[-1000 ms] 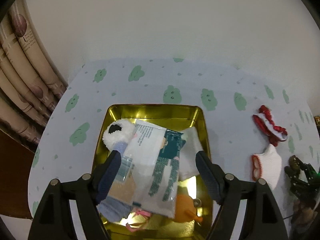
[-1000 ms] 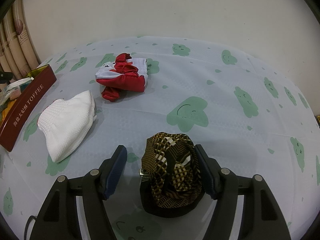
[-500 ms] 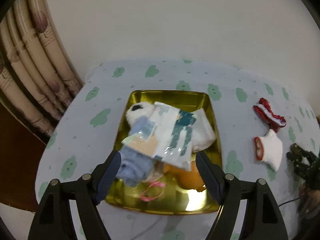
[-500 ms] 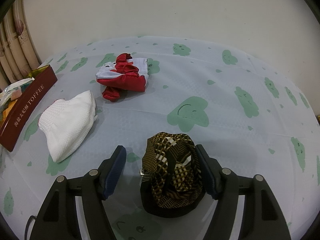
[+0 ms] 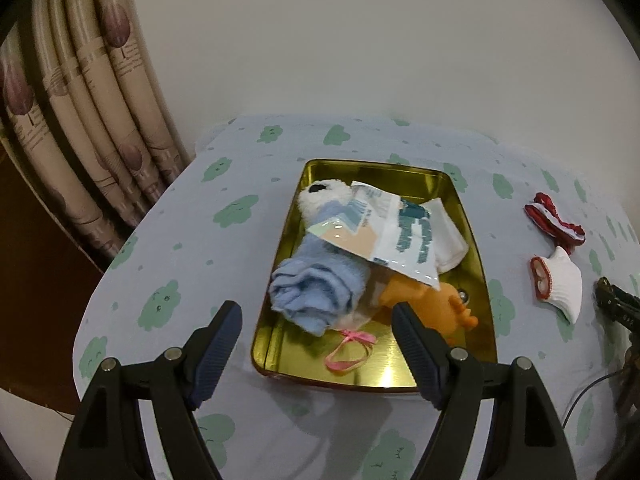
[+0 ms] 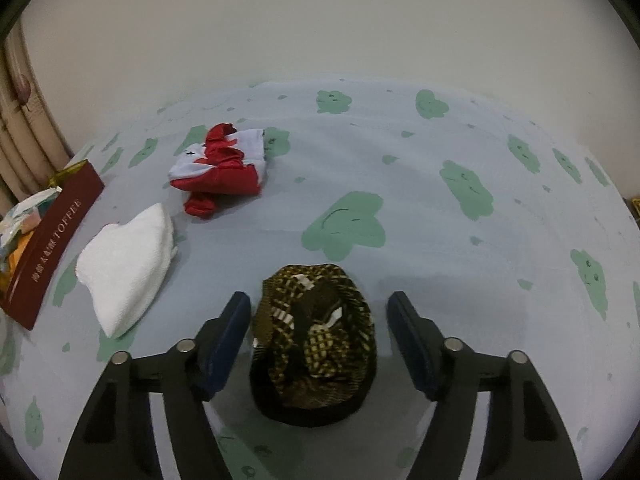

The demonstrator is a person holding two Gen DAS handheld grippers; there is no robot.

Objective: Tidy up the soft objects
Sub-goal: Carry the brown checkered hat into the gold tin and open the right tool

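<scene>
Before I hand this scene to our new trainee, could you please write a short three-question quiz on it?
1. True or false: the brown patterned fabric bundle lies between the right gripper fingers, whose jaws are closing.
2. Which lies outside the gold tin? A) blue towel B) white sock C) pink ribbon
3. Fill in: the left gripper holds ____.

Key: 1 true; 2 B; 3 nothing.
</scene>
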